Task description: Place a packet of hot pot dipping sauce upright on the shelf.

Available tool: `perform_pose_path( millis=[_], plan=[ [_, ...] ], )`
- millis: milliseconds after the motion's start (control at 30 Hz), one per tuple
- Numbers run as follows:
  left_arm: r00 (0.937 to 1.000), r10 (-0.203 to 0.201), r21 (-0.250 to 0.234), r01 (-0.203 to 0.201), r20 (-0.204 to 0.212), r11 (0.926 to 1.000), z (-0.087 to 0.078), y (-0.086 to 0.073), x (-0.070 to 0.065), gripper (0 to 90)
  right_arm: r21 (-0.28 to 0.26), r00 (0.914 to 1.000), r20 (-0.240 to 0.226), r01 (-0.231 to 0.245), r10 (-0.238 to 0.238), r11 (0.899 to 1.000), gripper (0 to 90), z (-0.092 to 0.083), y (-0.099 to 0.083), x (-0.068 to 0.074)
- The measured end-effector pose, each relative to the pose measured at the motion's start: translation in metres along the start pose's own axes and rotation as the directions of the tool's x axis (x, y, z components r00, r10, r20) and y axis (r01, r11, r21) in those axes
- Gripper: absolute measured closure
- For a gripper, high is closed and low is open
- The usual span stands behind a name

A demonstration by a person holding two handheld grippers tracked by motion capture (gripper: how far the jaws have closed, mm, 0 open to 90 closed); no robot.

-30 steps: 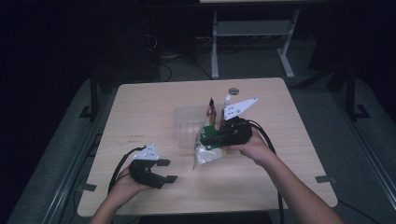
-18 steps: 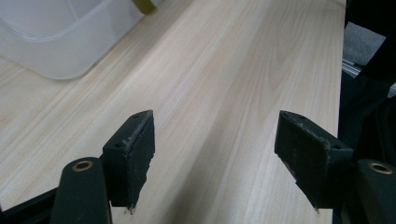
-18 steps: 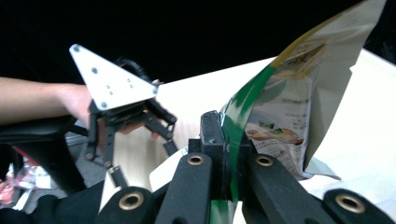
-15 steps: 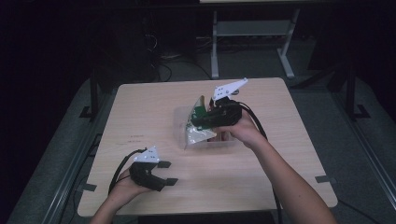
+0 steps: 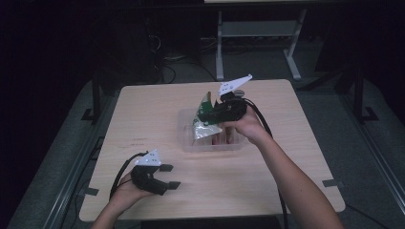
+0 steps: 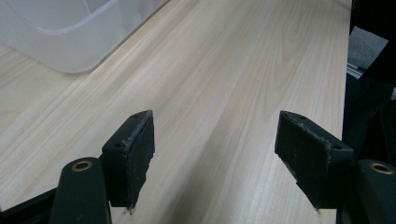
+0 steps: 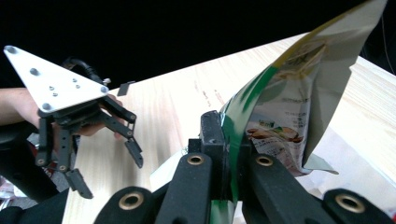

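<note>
Right gripper view: the right gripper point(image 7: 232, 156) has its jaws clamped on the edge of a snack bag point(image 7: 299, 93), probably so it hangs free for lowering into the clear plastic bin point(image 5: 187, 138) below, mid-table. The bag is glossy, green and white, with pictured nuts. Near left, the left gripper point(image 5: 168, 176) rests on the table point(image 5: 143, 105), jaws apart and empty.

Pale matt wood-grain table point(image 6: 243, 70); clear smooth plastic tub point(image 5: 187, 138); glossy foil snack packet point(image 7: 299, 107); rough black pads point(image 6: 135, 158).
</note>
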State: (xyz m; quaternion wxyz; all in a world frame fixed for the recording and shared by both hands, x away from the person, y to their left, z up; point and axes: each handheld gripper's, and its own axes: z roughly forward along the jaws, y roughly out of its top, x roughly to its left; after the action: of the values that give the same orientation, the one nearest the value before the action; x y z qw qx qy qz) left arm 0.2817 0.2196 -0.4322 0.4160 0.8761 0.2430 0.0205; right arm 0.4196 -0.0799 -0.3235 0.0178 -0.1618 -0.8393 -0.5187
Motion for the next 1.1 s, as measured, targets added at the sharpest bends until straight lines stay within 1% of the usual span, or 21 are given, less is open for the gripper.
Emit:
perform_pose_path(
  millis=[133, 267, 367, 533, 600, 733, 833, 1000, 1100],
  plan=[
    [1.0000, 0.009, 0.006, -0.009, 0.004, 0.9999, 0.001, 0.000, 0.000, 27.9, 0.004, 0.9999, 0.010, -0.010, 0.010, 1.000, 89.8, 0.002, -0.001, -0.004],
    [0.9999, 0.005, 0.009, -0.005, 0.010, 0.9999, 0.002, 0.000, -0.001, 27.8, 0.012, 0.9997, 0.019, -0.018, 0.018, 1.000, 89.8, 0.008, -0.003, -0.007],
    [0.9998, 0.012, 0.010, -0.012, 0.013, 0.9999, 0.003, 0.000, -0.001, 27.7, 0.030, 0.9996, 0.023, -0.017, 0.016, 0.999, 89.8, 0.014, -0.004, -0.008],
    [0.9997, 0.019, 0.017, -0.019, 0.017, 0.9997, 0.005, 0.000, -0.001, 27.7, 0.046, 0.9994, 0.032, -0.016, 0.015, 0.999, 89.7, 0.022, -0.006, -0.007],
    [0.9997, 0.015, 0.018, -0.015, 0.019, 0.9997, 0.005, 0.000, -0.002, 27.7, 0.051, 0.9994, 0.031, -0.018, 0.017, 0.999, 89.7, 0.026, -0.008, -0.008],
    [0.9994, 0.027, 0.024, -0.028, 0.022, 0.9993, 0.006, 0.001, -0.002, 27.7, 0.063, 0.9988, 0.043, -0.024, 0.021, 0.998, 89.7, 0.031, -0.009, -0.009],
    [0.9994, 0.023, 0.026, -0.024, 0.026, 0.9994, 0.007, 0.000, -0.002, 27.6, 0.073, 0.9987, 0.050, -0.019, 0.015, 0.997, 89.7, 0.033, -0.010, -0.009],
    [0.9991, 0.031, 0.035, -0.032, 0.031, 0.9989, 0.009, 0.001, -0.003, 27.3, 0.095, 0.9976, 0.069, -0.015, 0.008, 0.995, 89.5, 0.037, -0.011, -0.008],
    [0.9988, 0.035, 0.040, -0.036, 0.033, 0.9985, 0.010, 0.001, -0.003, 27.2, 0.097, 0.9973, 0.074, -0.012, 0.005, 0.995, 89.3, 0.039, -0.012, -0.008]
  ],
)
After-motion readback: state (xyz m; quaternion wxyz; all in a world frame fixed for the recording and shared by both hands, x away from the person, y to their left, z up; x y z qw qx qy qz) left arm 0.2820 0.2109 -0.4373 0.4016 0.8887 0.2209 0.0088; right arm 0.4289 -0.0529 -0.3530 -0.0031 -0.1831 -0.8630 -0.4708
